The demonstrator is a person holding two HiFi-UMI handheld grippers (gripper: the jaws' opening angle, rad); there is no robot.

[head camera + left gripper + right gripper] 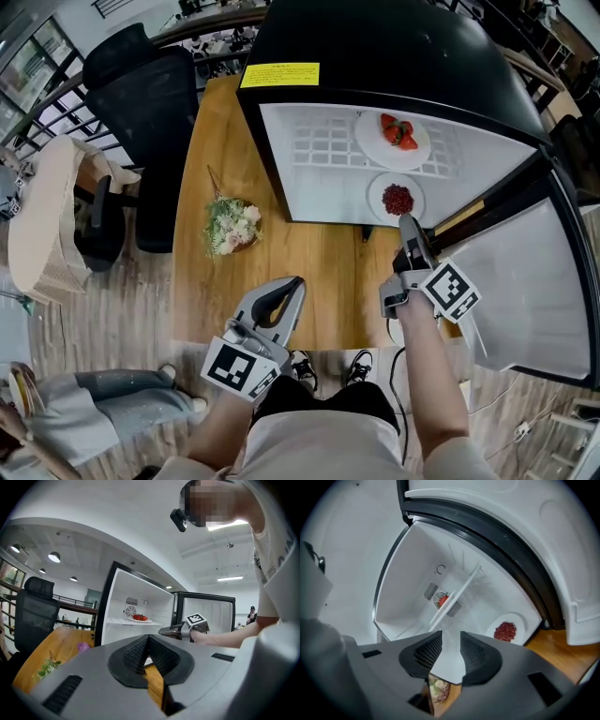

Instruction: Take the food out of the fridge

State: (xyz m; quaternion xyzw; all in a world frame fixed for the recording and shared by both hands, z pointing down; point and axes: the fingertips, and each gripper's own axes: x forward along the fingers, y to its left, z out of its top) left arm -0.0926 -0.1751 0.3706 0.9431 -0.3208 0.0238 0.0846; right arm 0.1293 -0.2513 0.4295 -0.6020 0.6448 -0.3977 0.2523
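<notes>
Food on two white plates sits inside the open fridge (375, 56), which stands on a wooden table (225, 141). The upper plate (392, 131), bearing strawberries (398, 133), rests on the wire shelf; the lower plate (397, 199), bearing a heap of small dark-red pieces, lies on the fridge floor near the front edge.

Right gripper (407, 222): its tips point into the fridge and lie just beside the near rim of the lower plate. In the right gripper view its jaws (451, 641) stand a narrow gap apart with nothing between them. The lower plate (505, 631) appears to the right of the jaws, not in the gap, and the strawberries (443, 600) show farther back, above the shelf.

Left gripper (297, 281): held over the near part of the table, well apart from both plates. In the left gripper view its jaws (148, 639) meet at the tips and grip nothing.

The fridge door (525, 281) is swung open at the right. A small bunch of flowers (232, 225) lies on the table left of the fridge.
</notes>
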